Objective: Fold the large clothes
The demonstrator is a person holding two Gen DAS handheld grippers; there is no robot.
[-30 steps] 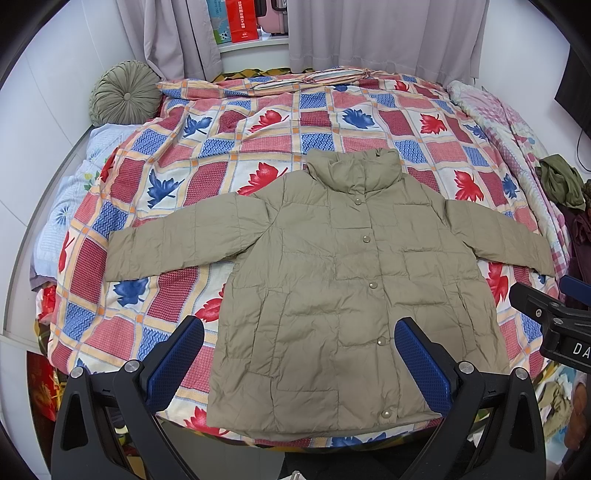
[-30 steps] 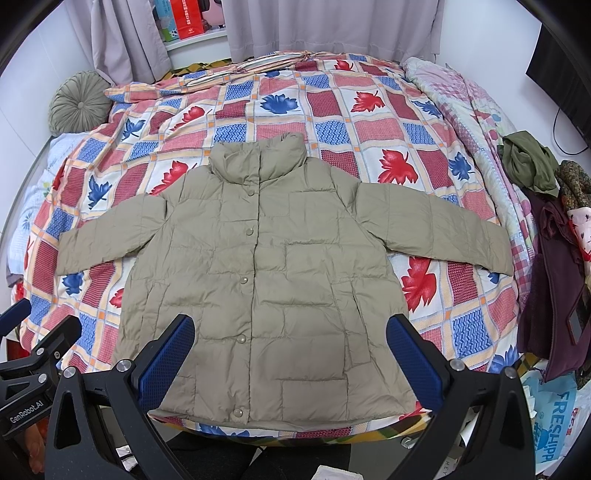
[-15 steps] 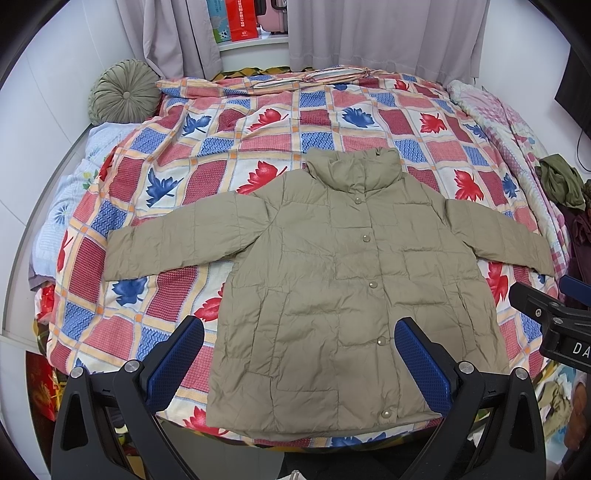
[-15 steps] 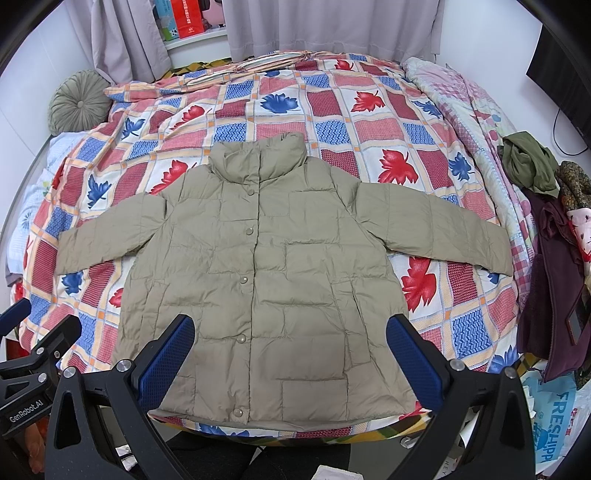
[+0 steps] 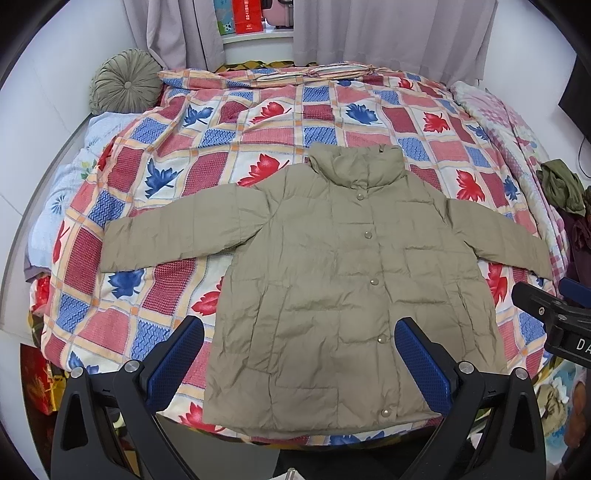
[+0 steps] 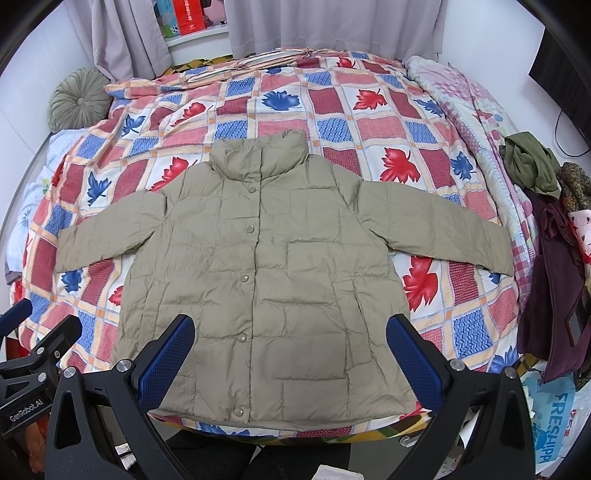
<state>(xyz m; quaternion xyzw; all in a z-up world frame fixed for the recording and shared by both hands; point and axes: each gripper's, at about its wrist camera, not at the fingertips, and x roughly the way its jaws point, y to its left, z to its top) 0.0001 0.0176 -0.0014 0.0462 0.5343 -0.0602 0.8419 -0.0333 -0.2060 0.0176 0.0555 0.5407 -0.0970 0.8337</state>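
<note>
A khaki quilted jacket (image 5: 343,280) is seen spread flat, front side up, on the near half of a bed (image 5: 258,122), with its hem lying along the bed's near edge. The garment is fastened down the middle by a row of pale snap buttons (image 5: 375,281), five of which can be counted from collar to hem. The stand-up collar (image 5: 354,166) is turned toward the far end of the bed, and both sleeves are laid out sideways, angled slightly toward the hem. The fabric is stitched in rectangular panels and is lightly creased throughout. It is shown the same way in the right wrist view (image 6: 266,280), where the right sleeve (image 6: 436,229) is seen reaching toward the bed's edge.

The bed is covered by a checked quilt (image 5: 207,155) printed with red and blue leaves. A round green cushion (image 5: 123,83) is placed at the far left corner, against grey curtains (image 5: 391,33). A heap of other clothes (image 6: 543,221) is piled just beside the bed on the right.

The left hand-held gripper (image 5: 299,363) is held released above the hem, its blue-padded fingers (image 5: 175,363) spread wide and nothing gripped between them. The right hand-held gripper (image 6: 290,362) is likewise released, with its fingers (image 6: 415,363) wide apart over the jacket's lower part; contact with the fabric cannot be told.
</note>
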